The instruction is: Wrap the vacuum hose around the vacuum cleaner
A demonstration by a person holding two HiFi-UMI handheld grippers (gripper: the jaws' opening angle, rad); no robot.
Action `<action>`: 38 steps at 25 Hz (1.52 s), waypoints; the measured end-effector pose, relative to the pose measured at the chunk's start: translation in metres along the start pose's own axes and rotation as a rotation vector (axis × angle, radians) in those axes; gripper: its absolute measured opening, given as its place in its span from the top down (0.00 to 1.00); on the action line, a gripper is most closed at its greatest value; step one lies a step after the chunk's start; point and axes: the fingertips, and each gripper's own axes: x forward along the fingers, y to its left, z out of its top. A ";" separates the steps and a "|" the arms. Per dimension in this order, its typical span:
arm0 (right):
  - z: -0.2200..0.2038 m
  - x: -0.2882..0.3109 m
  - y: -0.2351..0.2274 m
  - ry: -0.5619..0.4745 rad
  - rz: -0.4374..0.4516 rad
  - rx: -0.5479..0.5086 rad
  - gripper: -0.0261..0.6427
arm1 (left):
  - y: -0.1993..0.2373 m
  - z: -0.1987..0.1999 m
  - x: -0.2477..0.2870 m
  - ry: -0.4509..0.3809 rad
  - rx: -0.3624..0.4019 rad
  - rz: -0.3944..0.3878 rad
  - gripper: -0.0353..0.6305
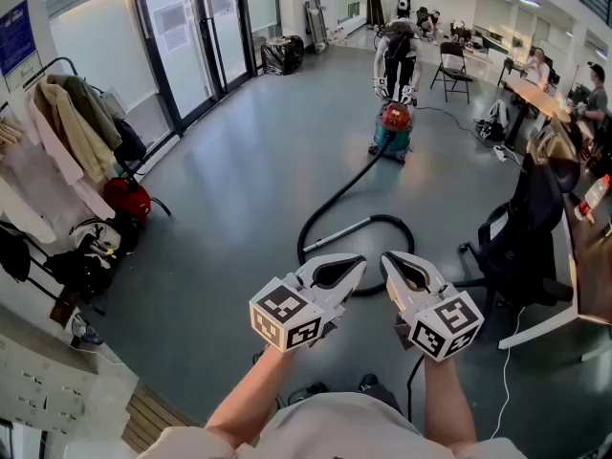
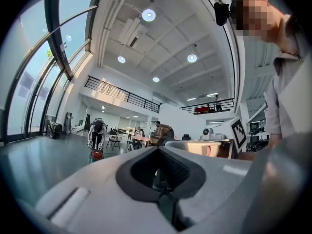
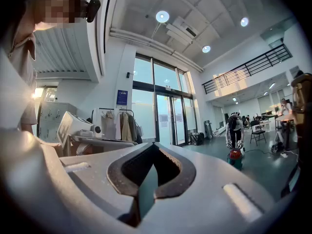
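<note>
Black hose [image 1: 330, 201] curling loose, red-teal vacuum [image 1: 394, 122]

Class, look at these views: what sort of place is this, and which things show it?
Probably a large open-plan office or lab hall: tall glass doors, a coat rack, and desks with seated people.

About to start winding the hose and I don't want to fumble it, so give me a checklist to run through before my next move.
1. Left gripper empty: ok, jaws together on nothing.
2. Right gripper empty: ok, jaws together on nothing.
3. Jaws open for a grasp: not ok, both shut.
4. Vacuum hose in hand: not ok, it lies loose on the floor ahead.
5. Vacuum cleaner close by: not ok, it stands far across the floor.
6. Vacuum cleaner free: not ok, another person bends over it.
</note>
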 end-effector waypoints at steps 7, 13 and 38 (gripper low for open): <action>-0.003 -0.001 -0.003 -0.008 -0.009 0.034 0.93 | -0.001 -0.004 0.001 0.007 -0.005 -0.003 0.95; -0.004 0.001 0.000 -0.008 -0.006 0.040 0.93 | 0.000 -0.006 -0.002 0.004 -0.013 0.002 0.95; -0.026 0.041 -0.078 0.035 -0.057 0.107 0.93 | 0.079 -0.028 0.044 0.048 -0.056 0.025 0.95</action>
